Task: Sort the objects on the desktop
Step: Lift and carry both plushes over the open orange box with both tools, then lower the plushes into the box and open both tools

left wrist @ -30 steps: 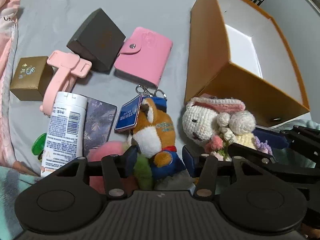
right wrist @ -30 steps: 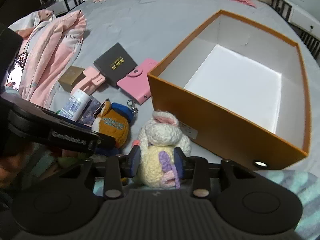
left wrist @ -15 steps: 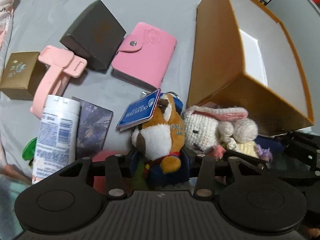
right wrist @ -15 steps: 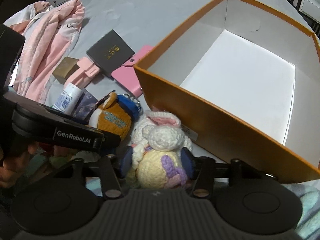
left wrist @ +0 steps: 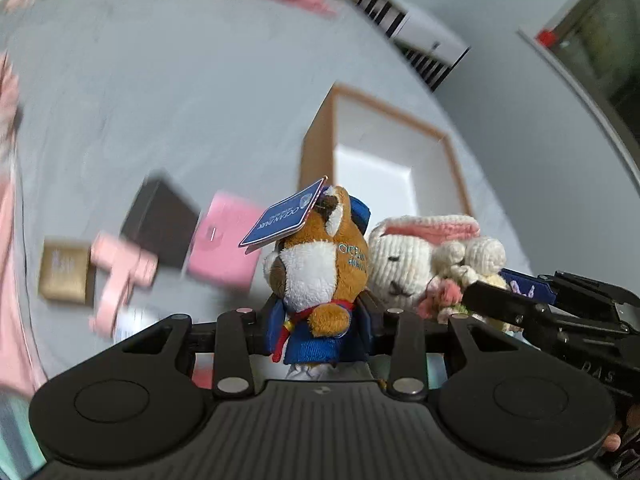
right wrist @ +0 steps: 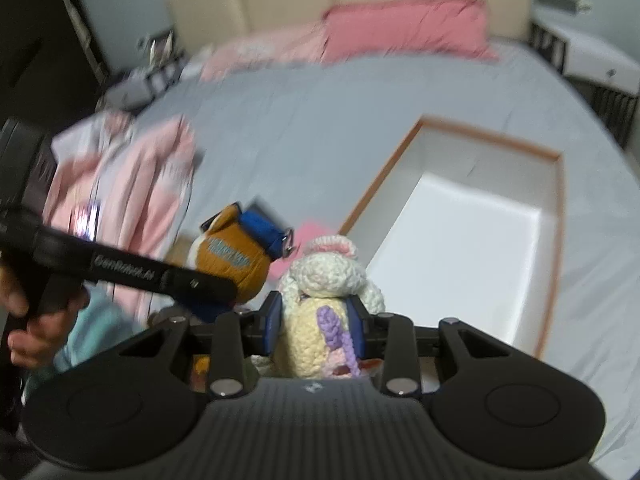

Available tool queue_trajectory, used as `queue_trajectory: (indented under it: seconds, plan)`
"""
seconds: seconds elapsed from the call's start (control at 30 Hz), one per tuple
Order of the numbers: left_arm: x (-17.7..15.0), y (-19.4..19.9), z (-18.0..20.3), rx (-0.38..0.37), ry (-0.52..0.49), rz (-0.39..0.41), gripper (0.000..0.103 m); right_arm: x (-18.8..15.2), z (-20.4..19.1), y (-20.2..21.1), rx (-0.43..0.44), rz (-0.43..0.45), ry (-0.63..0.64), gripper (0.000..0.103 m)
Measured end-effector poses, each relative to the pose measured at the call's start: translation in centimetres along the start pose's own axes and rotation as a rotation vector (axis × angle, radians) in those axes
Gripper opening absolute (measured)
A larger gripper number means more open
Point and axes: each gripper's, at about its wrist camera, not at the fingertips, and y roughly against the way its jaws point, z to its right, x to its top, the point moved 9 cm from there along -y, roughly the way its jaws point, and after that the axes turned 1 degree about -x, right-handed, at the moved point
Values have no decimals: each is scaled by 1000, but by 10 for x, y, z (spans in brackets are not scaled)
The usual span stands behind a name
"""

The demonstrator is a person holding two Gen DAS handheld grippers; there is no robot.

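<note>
A brown fox plush (left wrist: 320,264) in a blue jacket, with a blue tag on its head, sits between the jaws of my left gripper (left wrist: 320,320). The jaws are still closing and squeeze its body. It hangs above the grey bed. My right gripper (right wrist: 316,322) is likewise closing on a crocheted white and yellow bunny (right wrist: 328,276), pinched at the body and raised. The two toys hang side by side, the bunny (left wrist: 408,256) to the fox's right. Beyond them, on the bed, the orange box (right wrist: 488,140) lies open with a bare white floor.
Below, at the left on the grey sheet, lie a pink card holder (left wrist: 224,248), a dark box (left wrist: 160,220), a gold box (left wrist: 64,272) and a pink clip-like holder (left wrist: 120,276). A pink blanket (right wrist: 120,184) is heaped at the left and pillows (right wrist: 400,28) lie at the headboard.
Both grippers have closed onto their toys and risen, lifting the fox and the bunny off the bed. The views now tilt up toward the box and the headboard.
</note>
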Motion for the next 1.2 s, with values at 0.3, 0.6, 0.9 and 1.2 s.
queue_trajectory:
  seconds: [0.3, 0.6, 0.9, 1.2]
  plan:
    - [67, -70, 60, -13, -134, -46, 42, 21, 83, -19, -223, 81, -248, 36]
    - [52, -173, 74, 134, -291, -279, 43, -2, 130, -77, -255, 4, -413, 36]
    - [45, -206, 58, 229, -349, -303, 44, -27, 128, -112, -185, -64, -465, 36]
    - [43, -213, 61, 228, -399, -319, 45, -32, 124, -115, -162, -113, -461, 37]
